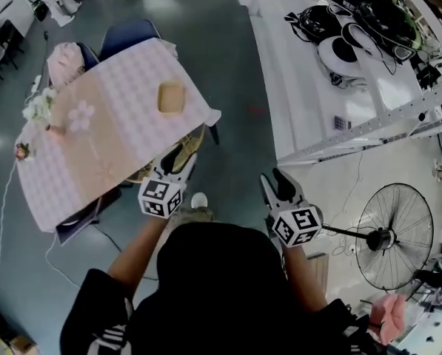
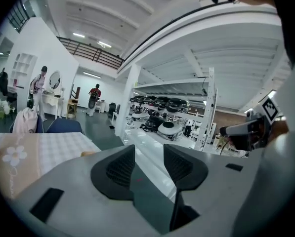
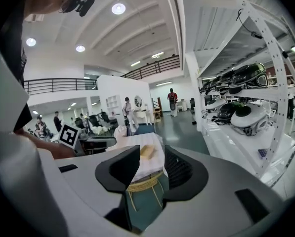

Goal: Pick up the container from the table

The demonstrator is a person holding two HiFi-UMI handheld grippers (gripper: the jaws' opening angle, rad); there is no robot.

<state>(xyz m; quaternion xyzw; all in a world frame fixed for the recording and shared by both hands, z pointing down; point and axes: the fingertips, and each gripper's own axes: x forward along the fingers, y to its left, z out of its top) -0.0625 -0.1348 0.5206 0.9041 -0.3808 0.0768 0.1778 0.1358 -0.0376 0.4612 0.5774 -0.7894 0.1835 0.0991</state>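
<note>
A person stands back from the table [image 1: 109,124]. The left gripper [image 1: 178,157] and right gripper [image 1: 278,186] have jaws apart, holding nothing. The container [image 1: 170,97] sits near the table's right edge, well apart from both; a careless reach could likely nudge it off.

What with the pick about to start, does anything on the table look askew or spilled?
Nothing stands out: the container lies flat on the table, nothing spilled. The left hand-held gripper and right hand-held gripper are open, empty.
</note>
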